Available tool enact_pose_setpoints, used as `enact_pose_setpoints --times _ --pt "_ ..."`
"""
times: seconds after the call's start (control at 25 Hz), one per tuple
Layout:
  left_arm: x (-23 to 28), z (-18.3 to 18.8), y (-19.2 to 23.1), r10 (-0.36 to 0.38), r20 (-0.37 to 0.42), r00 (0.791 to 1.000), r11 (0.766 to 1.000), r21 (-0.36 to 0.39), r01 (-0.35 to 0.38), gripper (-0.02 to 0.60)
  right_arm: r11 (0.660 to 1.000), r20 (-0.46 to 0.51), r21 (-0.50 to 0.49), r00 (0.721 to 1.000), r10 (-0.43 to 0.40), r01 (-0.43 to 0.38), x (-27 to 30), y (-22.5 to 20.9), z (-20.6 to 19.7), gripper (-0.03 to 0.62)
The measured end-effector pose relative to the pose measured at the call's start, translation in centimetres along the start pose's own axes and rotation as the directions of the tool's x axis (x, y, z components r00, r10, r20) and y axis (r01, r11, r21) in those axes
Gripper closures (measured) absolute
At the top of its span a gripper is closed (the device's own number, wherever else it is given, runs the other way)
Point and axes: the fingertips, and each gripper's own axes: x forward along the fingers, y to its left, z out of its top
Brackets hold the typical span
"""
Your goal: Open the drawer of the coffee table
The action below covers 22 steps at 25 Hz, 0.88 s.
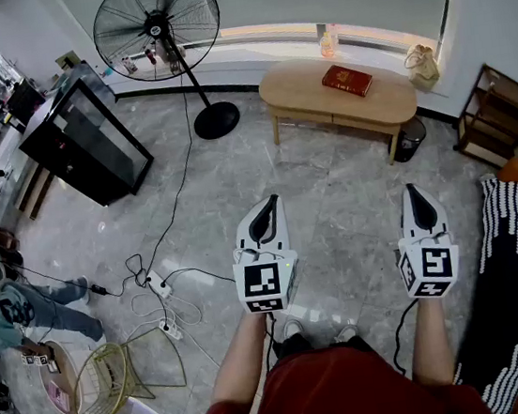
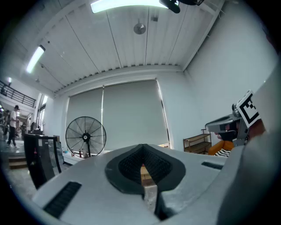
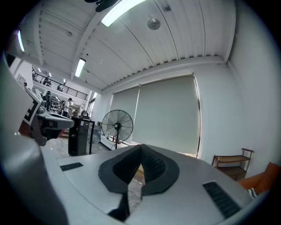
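Observation:
The light wooden coffee table (image 1: pixel 305 86) stands by the far wall with a red book (image 1: pixel 346 80) on its top. Its front panel (image 1: pixel 362 123) faces me and looks closed; I cannot make out a drawer handle. My left gripper (image 1: pixel 266 206) and right gripper (image 1: pixel 414 192) are held level side by side over the floor, well short of the table, both pointing toward it. Each one is shut with nothing between its jaws. In the left gripper view the left gripper (image 2: pixel 142 147) shows a sliver of wood through its slit. The right gripper (image 3: pixel 140 148) looks the same in its own view.
A standing fan (image 1: pixel 156 23) with a round base (image 1: pixel 216 120) is left of the table, and a black cabinet (image 1: pixel 86 131) further left. Cables and a power strip (image 1: pixel 159 284) lie on the floor beside a wire basket (image 1: pixel 110 380). A shelf (image 1: pixel 495 115) and striped sofa throw (image 1: pixel 505 264) are on the right.

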Motion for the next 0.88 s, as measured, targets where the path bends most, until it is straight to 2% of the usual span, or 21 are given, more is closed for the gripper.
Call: enact_pose_setpoints --times 0.4,0.88 --pt "1.0 0.2 -3.2 -0.009 -0.008 1.0 1.0 -0.009 0.009 0.575 1.0 0.002 0.011 1.0 0.0 0.0 -0.8 -2.7 -0.7 0.597" --pt "2.6 0.2 -10.3 0.019 -0.037 0.999 0.997 0.069 -0.016 0.567 0.999 0.001 0.043 1.0 0.019 -0.019 -3.4 -8.1 -3.1 0.597"
